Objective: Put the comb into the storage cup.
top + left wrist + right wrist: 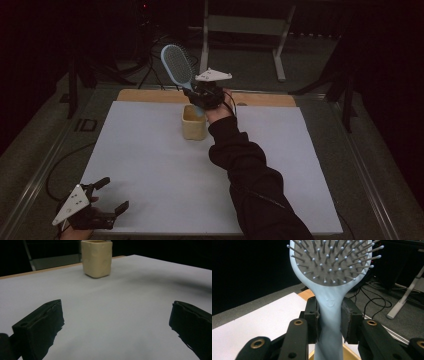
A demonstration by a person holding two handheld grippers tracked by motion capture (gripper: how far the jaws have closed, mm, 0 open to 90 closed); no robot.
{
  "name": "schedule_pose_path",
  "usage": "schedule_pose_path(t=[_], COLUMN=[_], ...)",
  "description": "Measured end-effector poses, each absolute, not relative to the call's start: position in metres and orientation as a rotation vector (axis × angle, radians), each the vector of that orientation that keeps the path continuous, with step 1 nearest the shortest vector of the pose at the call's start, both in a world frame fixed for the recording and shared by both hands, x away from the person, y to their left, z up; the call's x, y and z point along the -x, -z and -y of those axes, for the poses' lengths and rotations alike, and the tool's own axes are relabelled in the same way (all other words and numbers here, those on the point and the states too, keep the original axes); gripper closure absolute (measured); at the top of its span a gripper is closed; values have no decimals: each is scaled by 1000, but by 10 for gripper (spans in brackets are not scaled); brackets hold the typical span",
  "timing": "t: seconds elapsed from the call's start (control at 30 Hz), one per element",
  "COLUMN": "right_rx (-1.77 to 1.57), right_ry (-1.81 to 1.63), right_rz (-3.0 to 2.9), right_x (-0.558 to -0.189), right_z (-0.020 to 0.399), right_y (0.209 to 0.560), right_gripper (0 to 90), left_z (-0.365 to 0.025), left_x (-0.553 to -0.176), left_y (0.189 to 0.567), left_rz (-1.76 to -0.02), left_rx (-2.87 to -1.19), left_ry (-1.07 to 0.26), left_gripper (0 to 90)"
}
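The right hand-held gripper (pixel 196 95) is pinching the pale blue hairbrush (pixel 177 66) by its handle, just below the head, and holding it in the air above the cream cup (pixel 194 122) at the far middle of the bench (pixel 150 165). In the right gripper view the two jaws are pressing on either side of the handle, and the handle's lower end is pointing down toward the cup's rim (pixel 352 353) directly beneath. The brush's long axis is running nearly upright, the head tilting up and to the far left, the handle end hanging low over the cup's mouth. So the cup lies straight below the right hand-held gripper, and that hand is by far the nearer one to it.

The left hand-held gripper (pixel 111 196) is resting at the near left corner of the bench, well apart from the cup, with its jaws spread wide and nothing between them.

The hairbrush is a paddle type: an oval head, a grey cushion set with ball-tipped pins, and a smooth moulded handle with a small smiling mark at the neck. The cup is squarish, matte, slightly dimpled.
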State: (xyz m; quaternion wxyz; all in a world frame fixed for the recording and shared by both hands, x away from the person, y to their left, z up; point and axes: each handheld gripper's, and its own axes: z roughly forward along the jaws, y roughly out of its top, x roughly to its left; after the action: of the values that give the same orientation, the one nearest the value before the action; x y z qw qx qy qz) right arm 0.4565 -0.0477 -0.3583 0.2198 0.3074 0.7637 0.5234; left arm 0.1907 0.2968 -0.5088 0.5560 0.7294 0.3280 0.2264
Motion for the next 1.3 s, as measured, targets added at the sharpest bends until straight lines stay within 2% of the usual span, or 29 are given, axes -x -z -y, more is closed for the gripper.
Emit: schedule_pose_path(t=[1.3], right_rx=[-818], right_ry=[-1570], right_rz=[-2020], right_x=[-489], right_z=[36], right_y=[400], right_gripper=[705], left_z=[-299], left_x=[-190], left_y=[509], left_rz=[-778], left_rx=[-1712], left_ry=[-521], left_gripper=[0])
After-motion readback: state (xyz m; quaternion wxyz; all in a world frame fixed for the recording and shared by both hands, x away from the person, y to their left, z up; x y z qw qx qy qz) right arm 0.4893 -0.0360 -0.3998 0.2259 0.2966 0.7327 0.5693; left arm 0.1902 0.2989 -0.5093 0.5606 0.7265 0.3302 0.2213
